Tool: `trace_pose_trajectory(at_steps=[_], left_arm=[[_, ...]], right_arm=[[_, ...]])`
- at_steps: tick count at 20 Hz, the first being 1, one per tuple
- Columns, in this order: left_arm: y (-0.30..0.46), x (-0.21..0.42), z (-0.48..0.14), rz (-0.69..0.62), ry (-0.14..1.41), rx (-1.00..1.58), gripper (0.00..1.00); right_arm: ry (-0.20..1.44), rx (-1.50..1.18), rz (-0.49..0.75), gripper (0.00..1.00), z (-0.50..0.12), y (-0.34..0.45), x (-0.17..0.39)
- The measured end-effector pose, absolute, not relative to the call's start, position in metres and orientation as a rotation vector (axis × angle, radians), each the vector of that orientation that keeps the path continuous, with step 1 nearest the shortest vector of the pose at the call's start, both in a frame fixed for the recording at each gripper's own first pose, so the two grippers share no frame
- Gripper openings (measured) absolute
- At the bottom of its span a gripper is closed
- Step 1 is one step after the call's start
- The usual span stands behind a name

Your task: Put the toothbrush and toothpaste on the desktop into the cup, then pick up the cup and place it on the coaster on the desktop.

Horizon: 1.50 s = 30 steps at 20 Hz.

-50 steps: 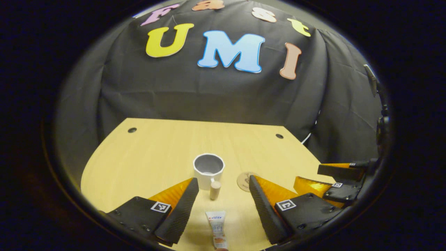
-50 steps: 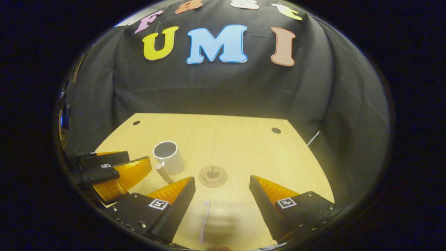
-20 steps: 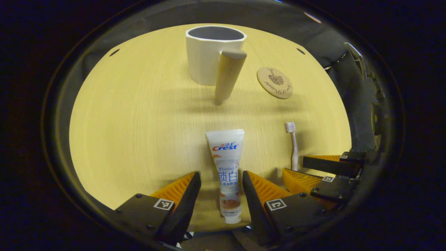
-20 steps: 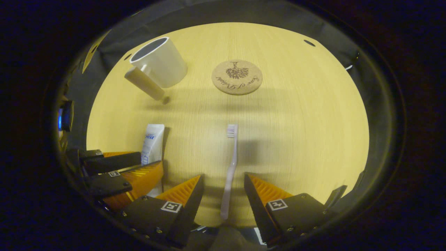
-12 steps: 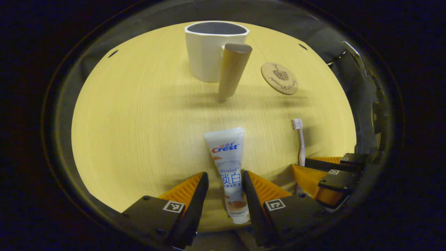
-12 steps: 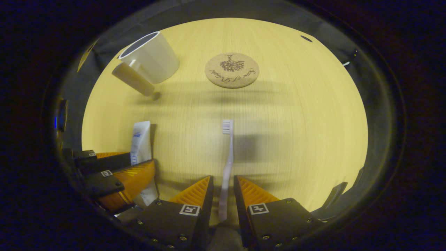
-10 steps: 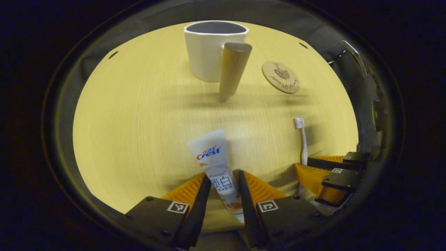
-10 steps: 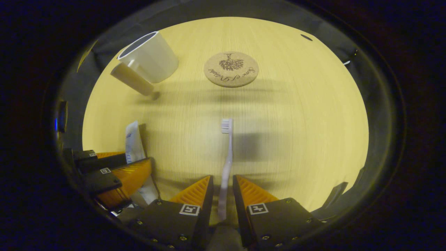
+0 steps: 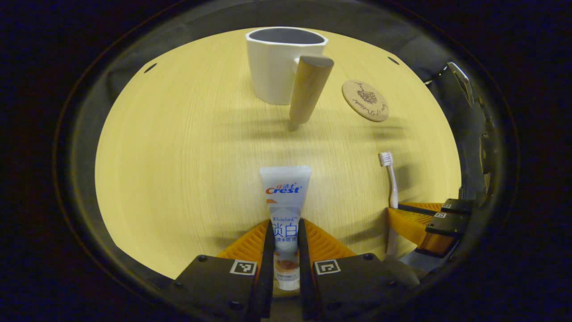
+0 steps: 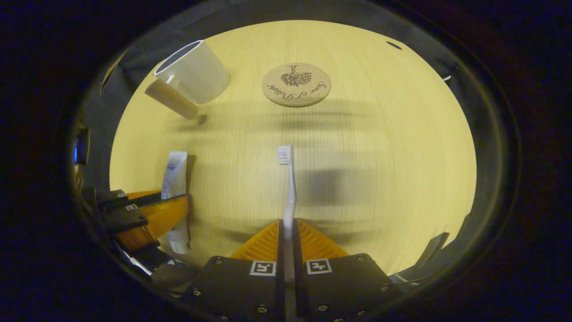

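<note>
left gripper view: cup [image 9: 277,67] beyond toothpaste [image 9: 284,201], coaster [image 9: 365,94] beside.

In the left gripper view, the lower part of the toothpaste [image 9: 286,210] was hidden betw. the fingers [image 9: 267,250]. The toothbrush [image 9: 392,183] handle went behind the right gripper [image 9: 429,226]. In the right gripper view, the toothbrush handle end was covered by the closed fingers [image 10: 279,241]; the coaster [image 10: 296,84] print was too small to read.
</note>
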<state>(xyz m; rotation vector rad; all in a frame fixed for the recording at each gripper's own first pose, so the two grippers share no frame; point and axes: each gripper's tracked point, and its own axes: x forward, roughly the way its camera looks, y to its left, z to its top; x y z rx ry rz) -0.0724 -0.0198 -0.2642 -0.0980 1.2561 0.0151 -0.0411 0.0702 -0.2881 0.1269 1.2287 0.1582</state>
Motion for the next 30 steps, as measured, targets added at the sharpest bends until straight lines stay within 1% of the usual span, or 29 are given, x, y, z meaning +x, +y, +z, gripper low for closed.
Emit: trace_pose_trajectory(at_steps=[1,2,3,5,10,14,18,24,30], left_arm=[[-0.020,-0.072,-0.265,0.017,1.255,-0.094,0.33],[-0.020,-0.072,-0.263,0.009,1.245,-0.085,0.34],[-0.019,-0.070,-0.262,0.014,1.236,-0.087,0.32],[-0.020,-0.071,-0.264,0.007,1.223,-0.095,0.26],[-0.016,-0.070,-0.260,0.029,1.168,-0.156,0.26],[-0.013,-0.064,-0.241,0.044,1.066,-0.213,0.25],[0.000,-0.054,-0.210,0.073,0.941,-0.247,0.26],[0.021,-0.038,-0.166,0.109,0.765,-0.292,0.25],[0.054,0.008,-0.068,0.126,0.506,-0.298,0.26]], right_arm=[[1.246,0.131,0.175,0.04,-0.286,0.071,-0.046],[1.232,0.141,0.179,0.05,-0.284,0.069,-0.044],[1.235,0.157,0.180,0.05,-0.284,0.070,-0.046],[1.227,0.176,0.189,0.05,-0.284,0.069,-0.045],[1.207,0.235,0.217,0.05,-0.282,0.071,-0.049],[1.122,0.310,0.269,0.05,-0.260,0.075,-0.046],[1.016,0.386,0.322,0.05,-0.230,0.077,-0.036],[0.872,0.403,0.346,0.05,-0.194,0.072,-0.018],[0.702,0.403,0.380,0.04,-0.153,0.075,-0.003]])
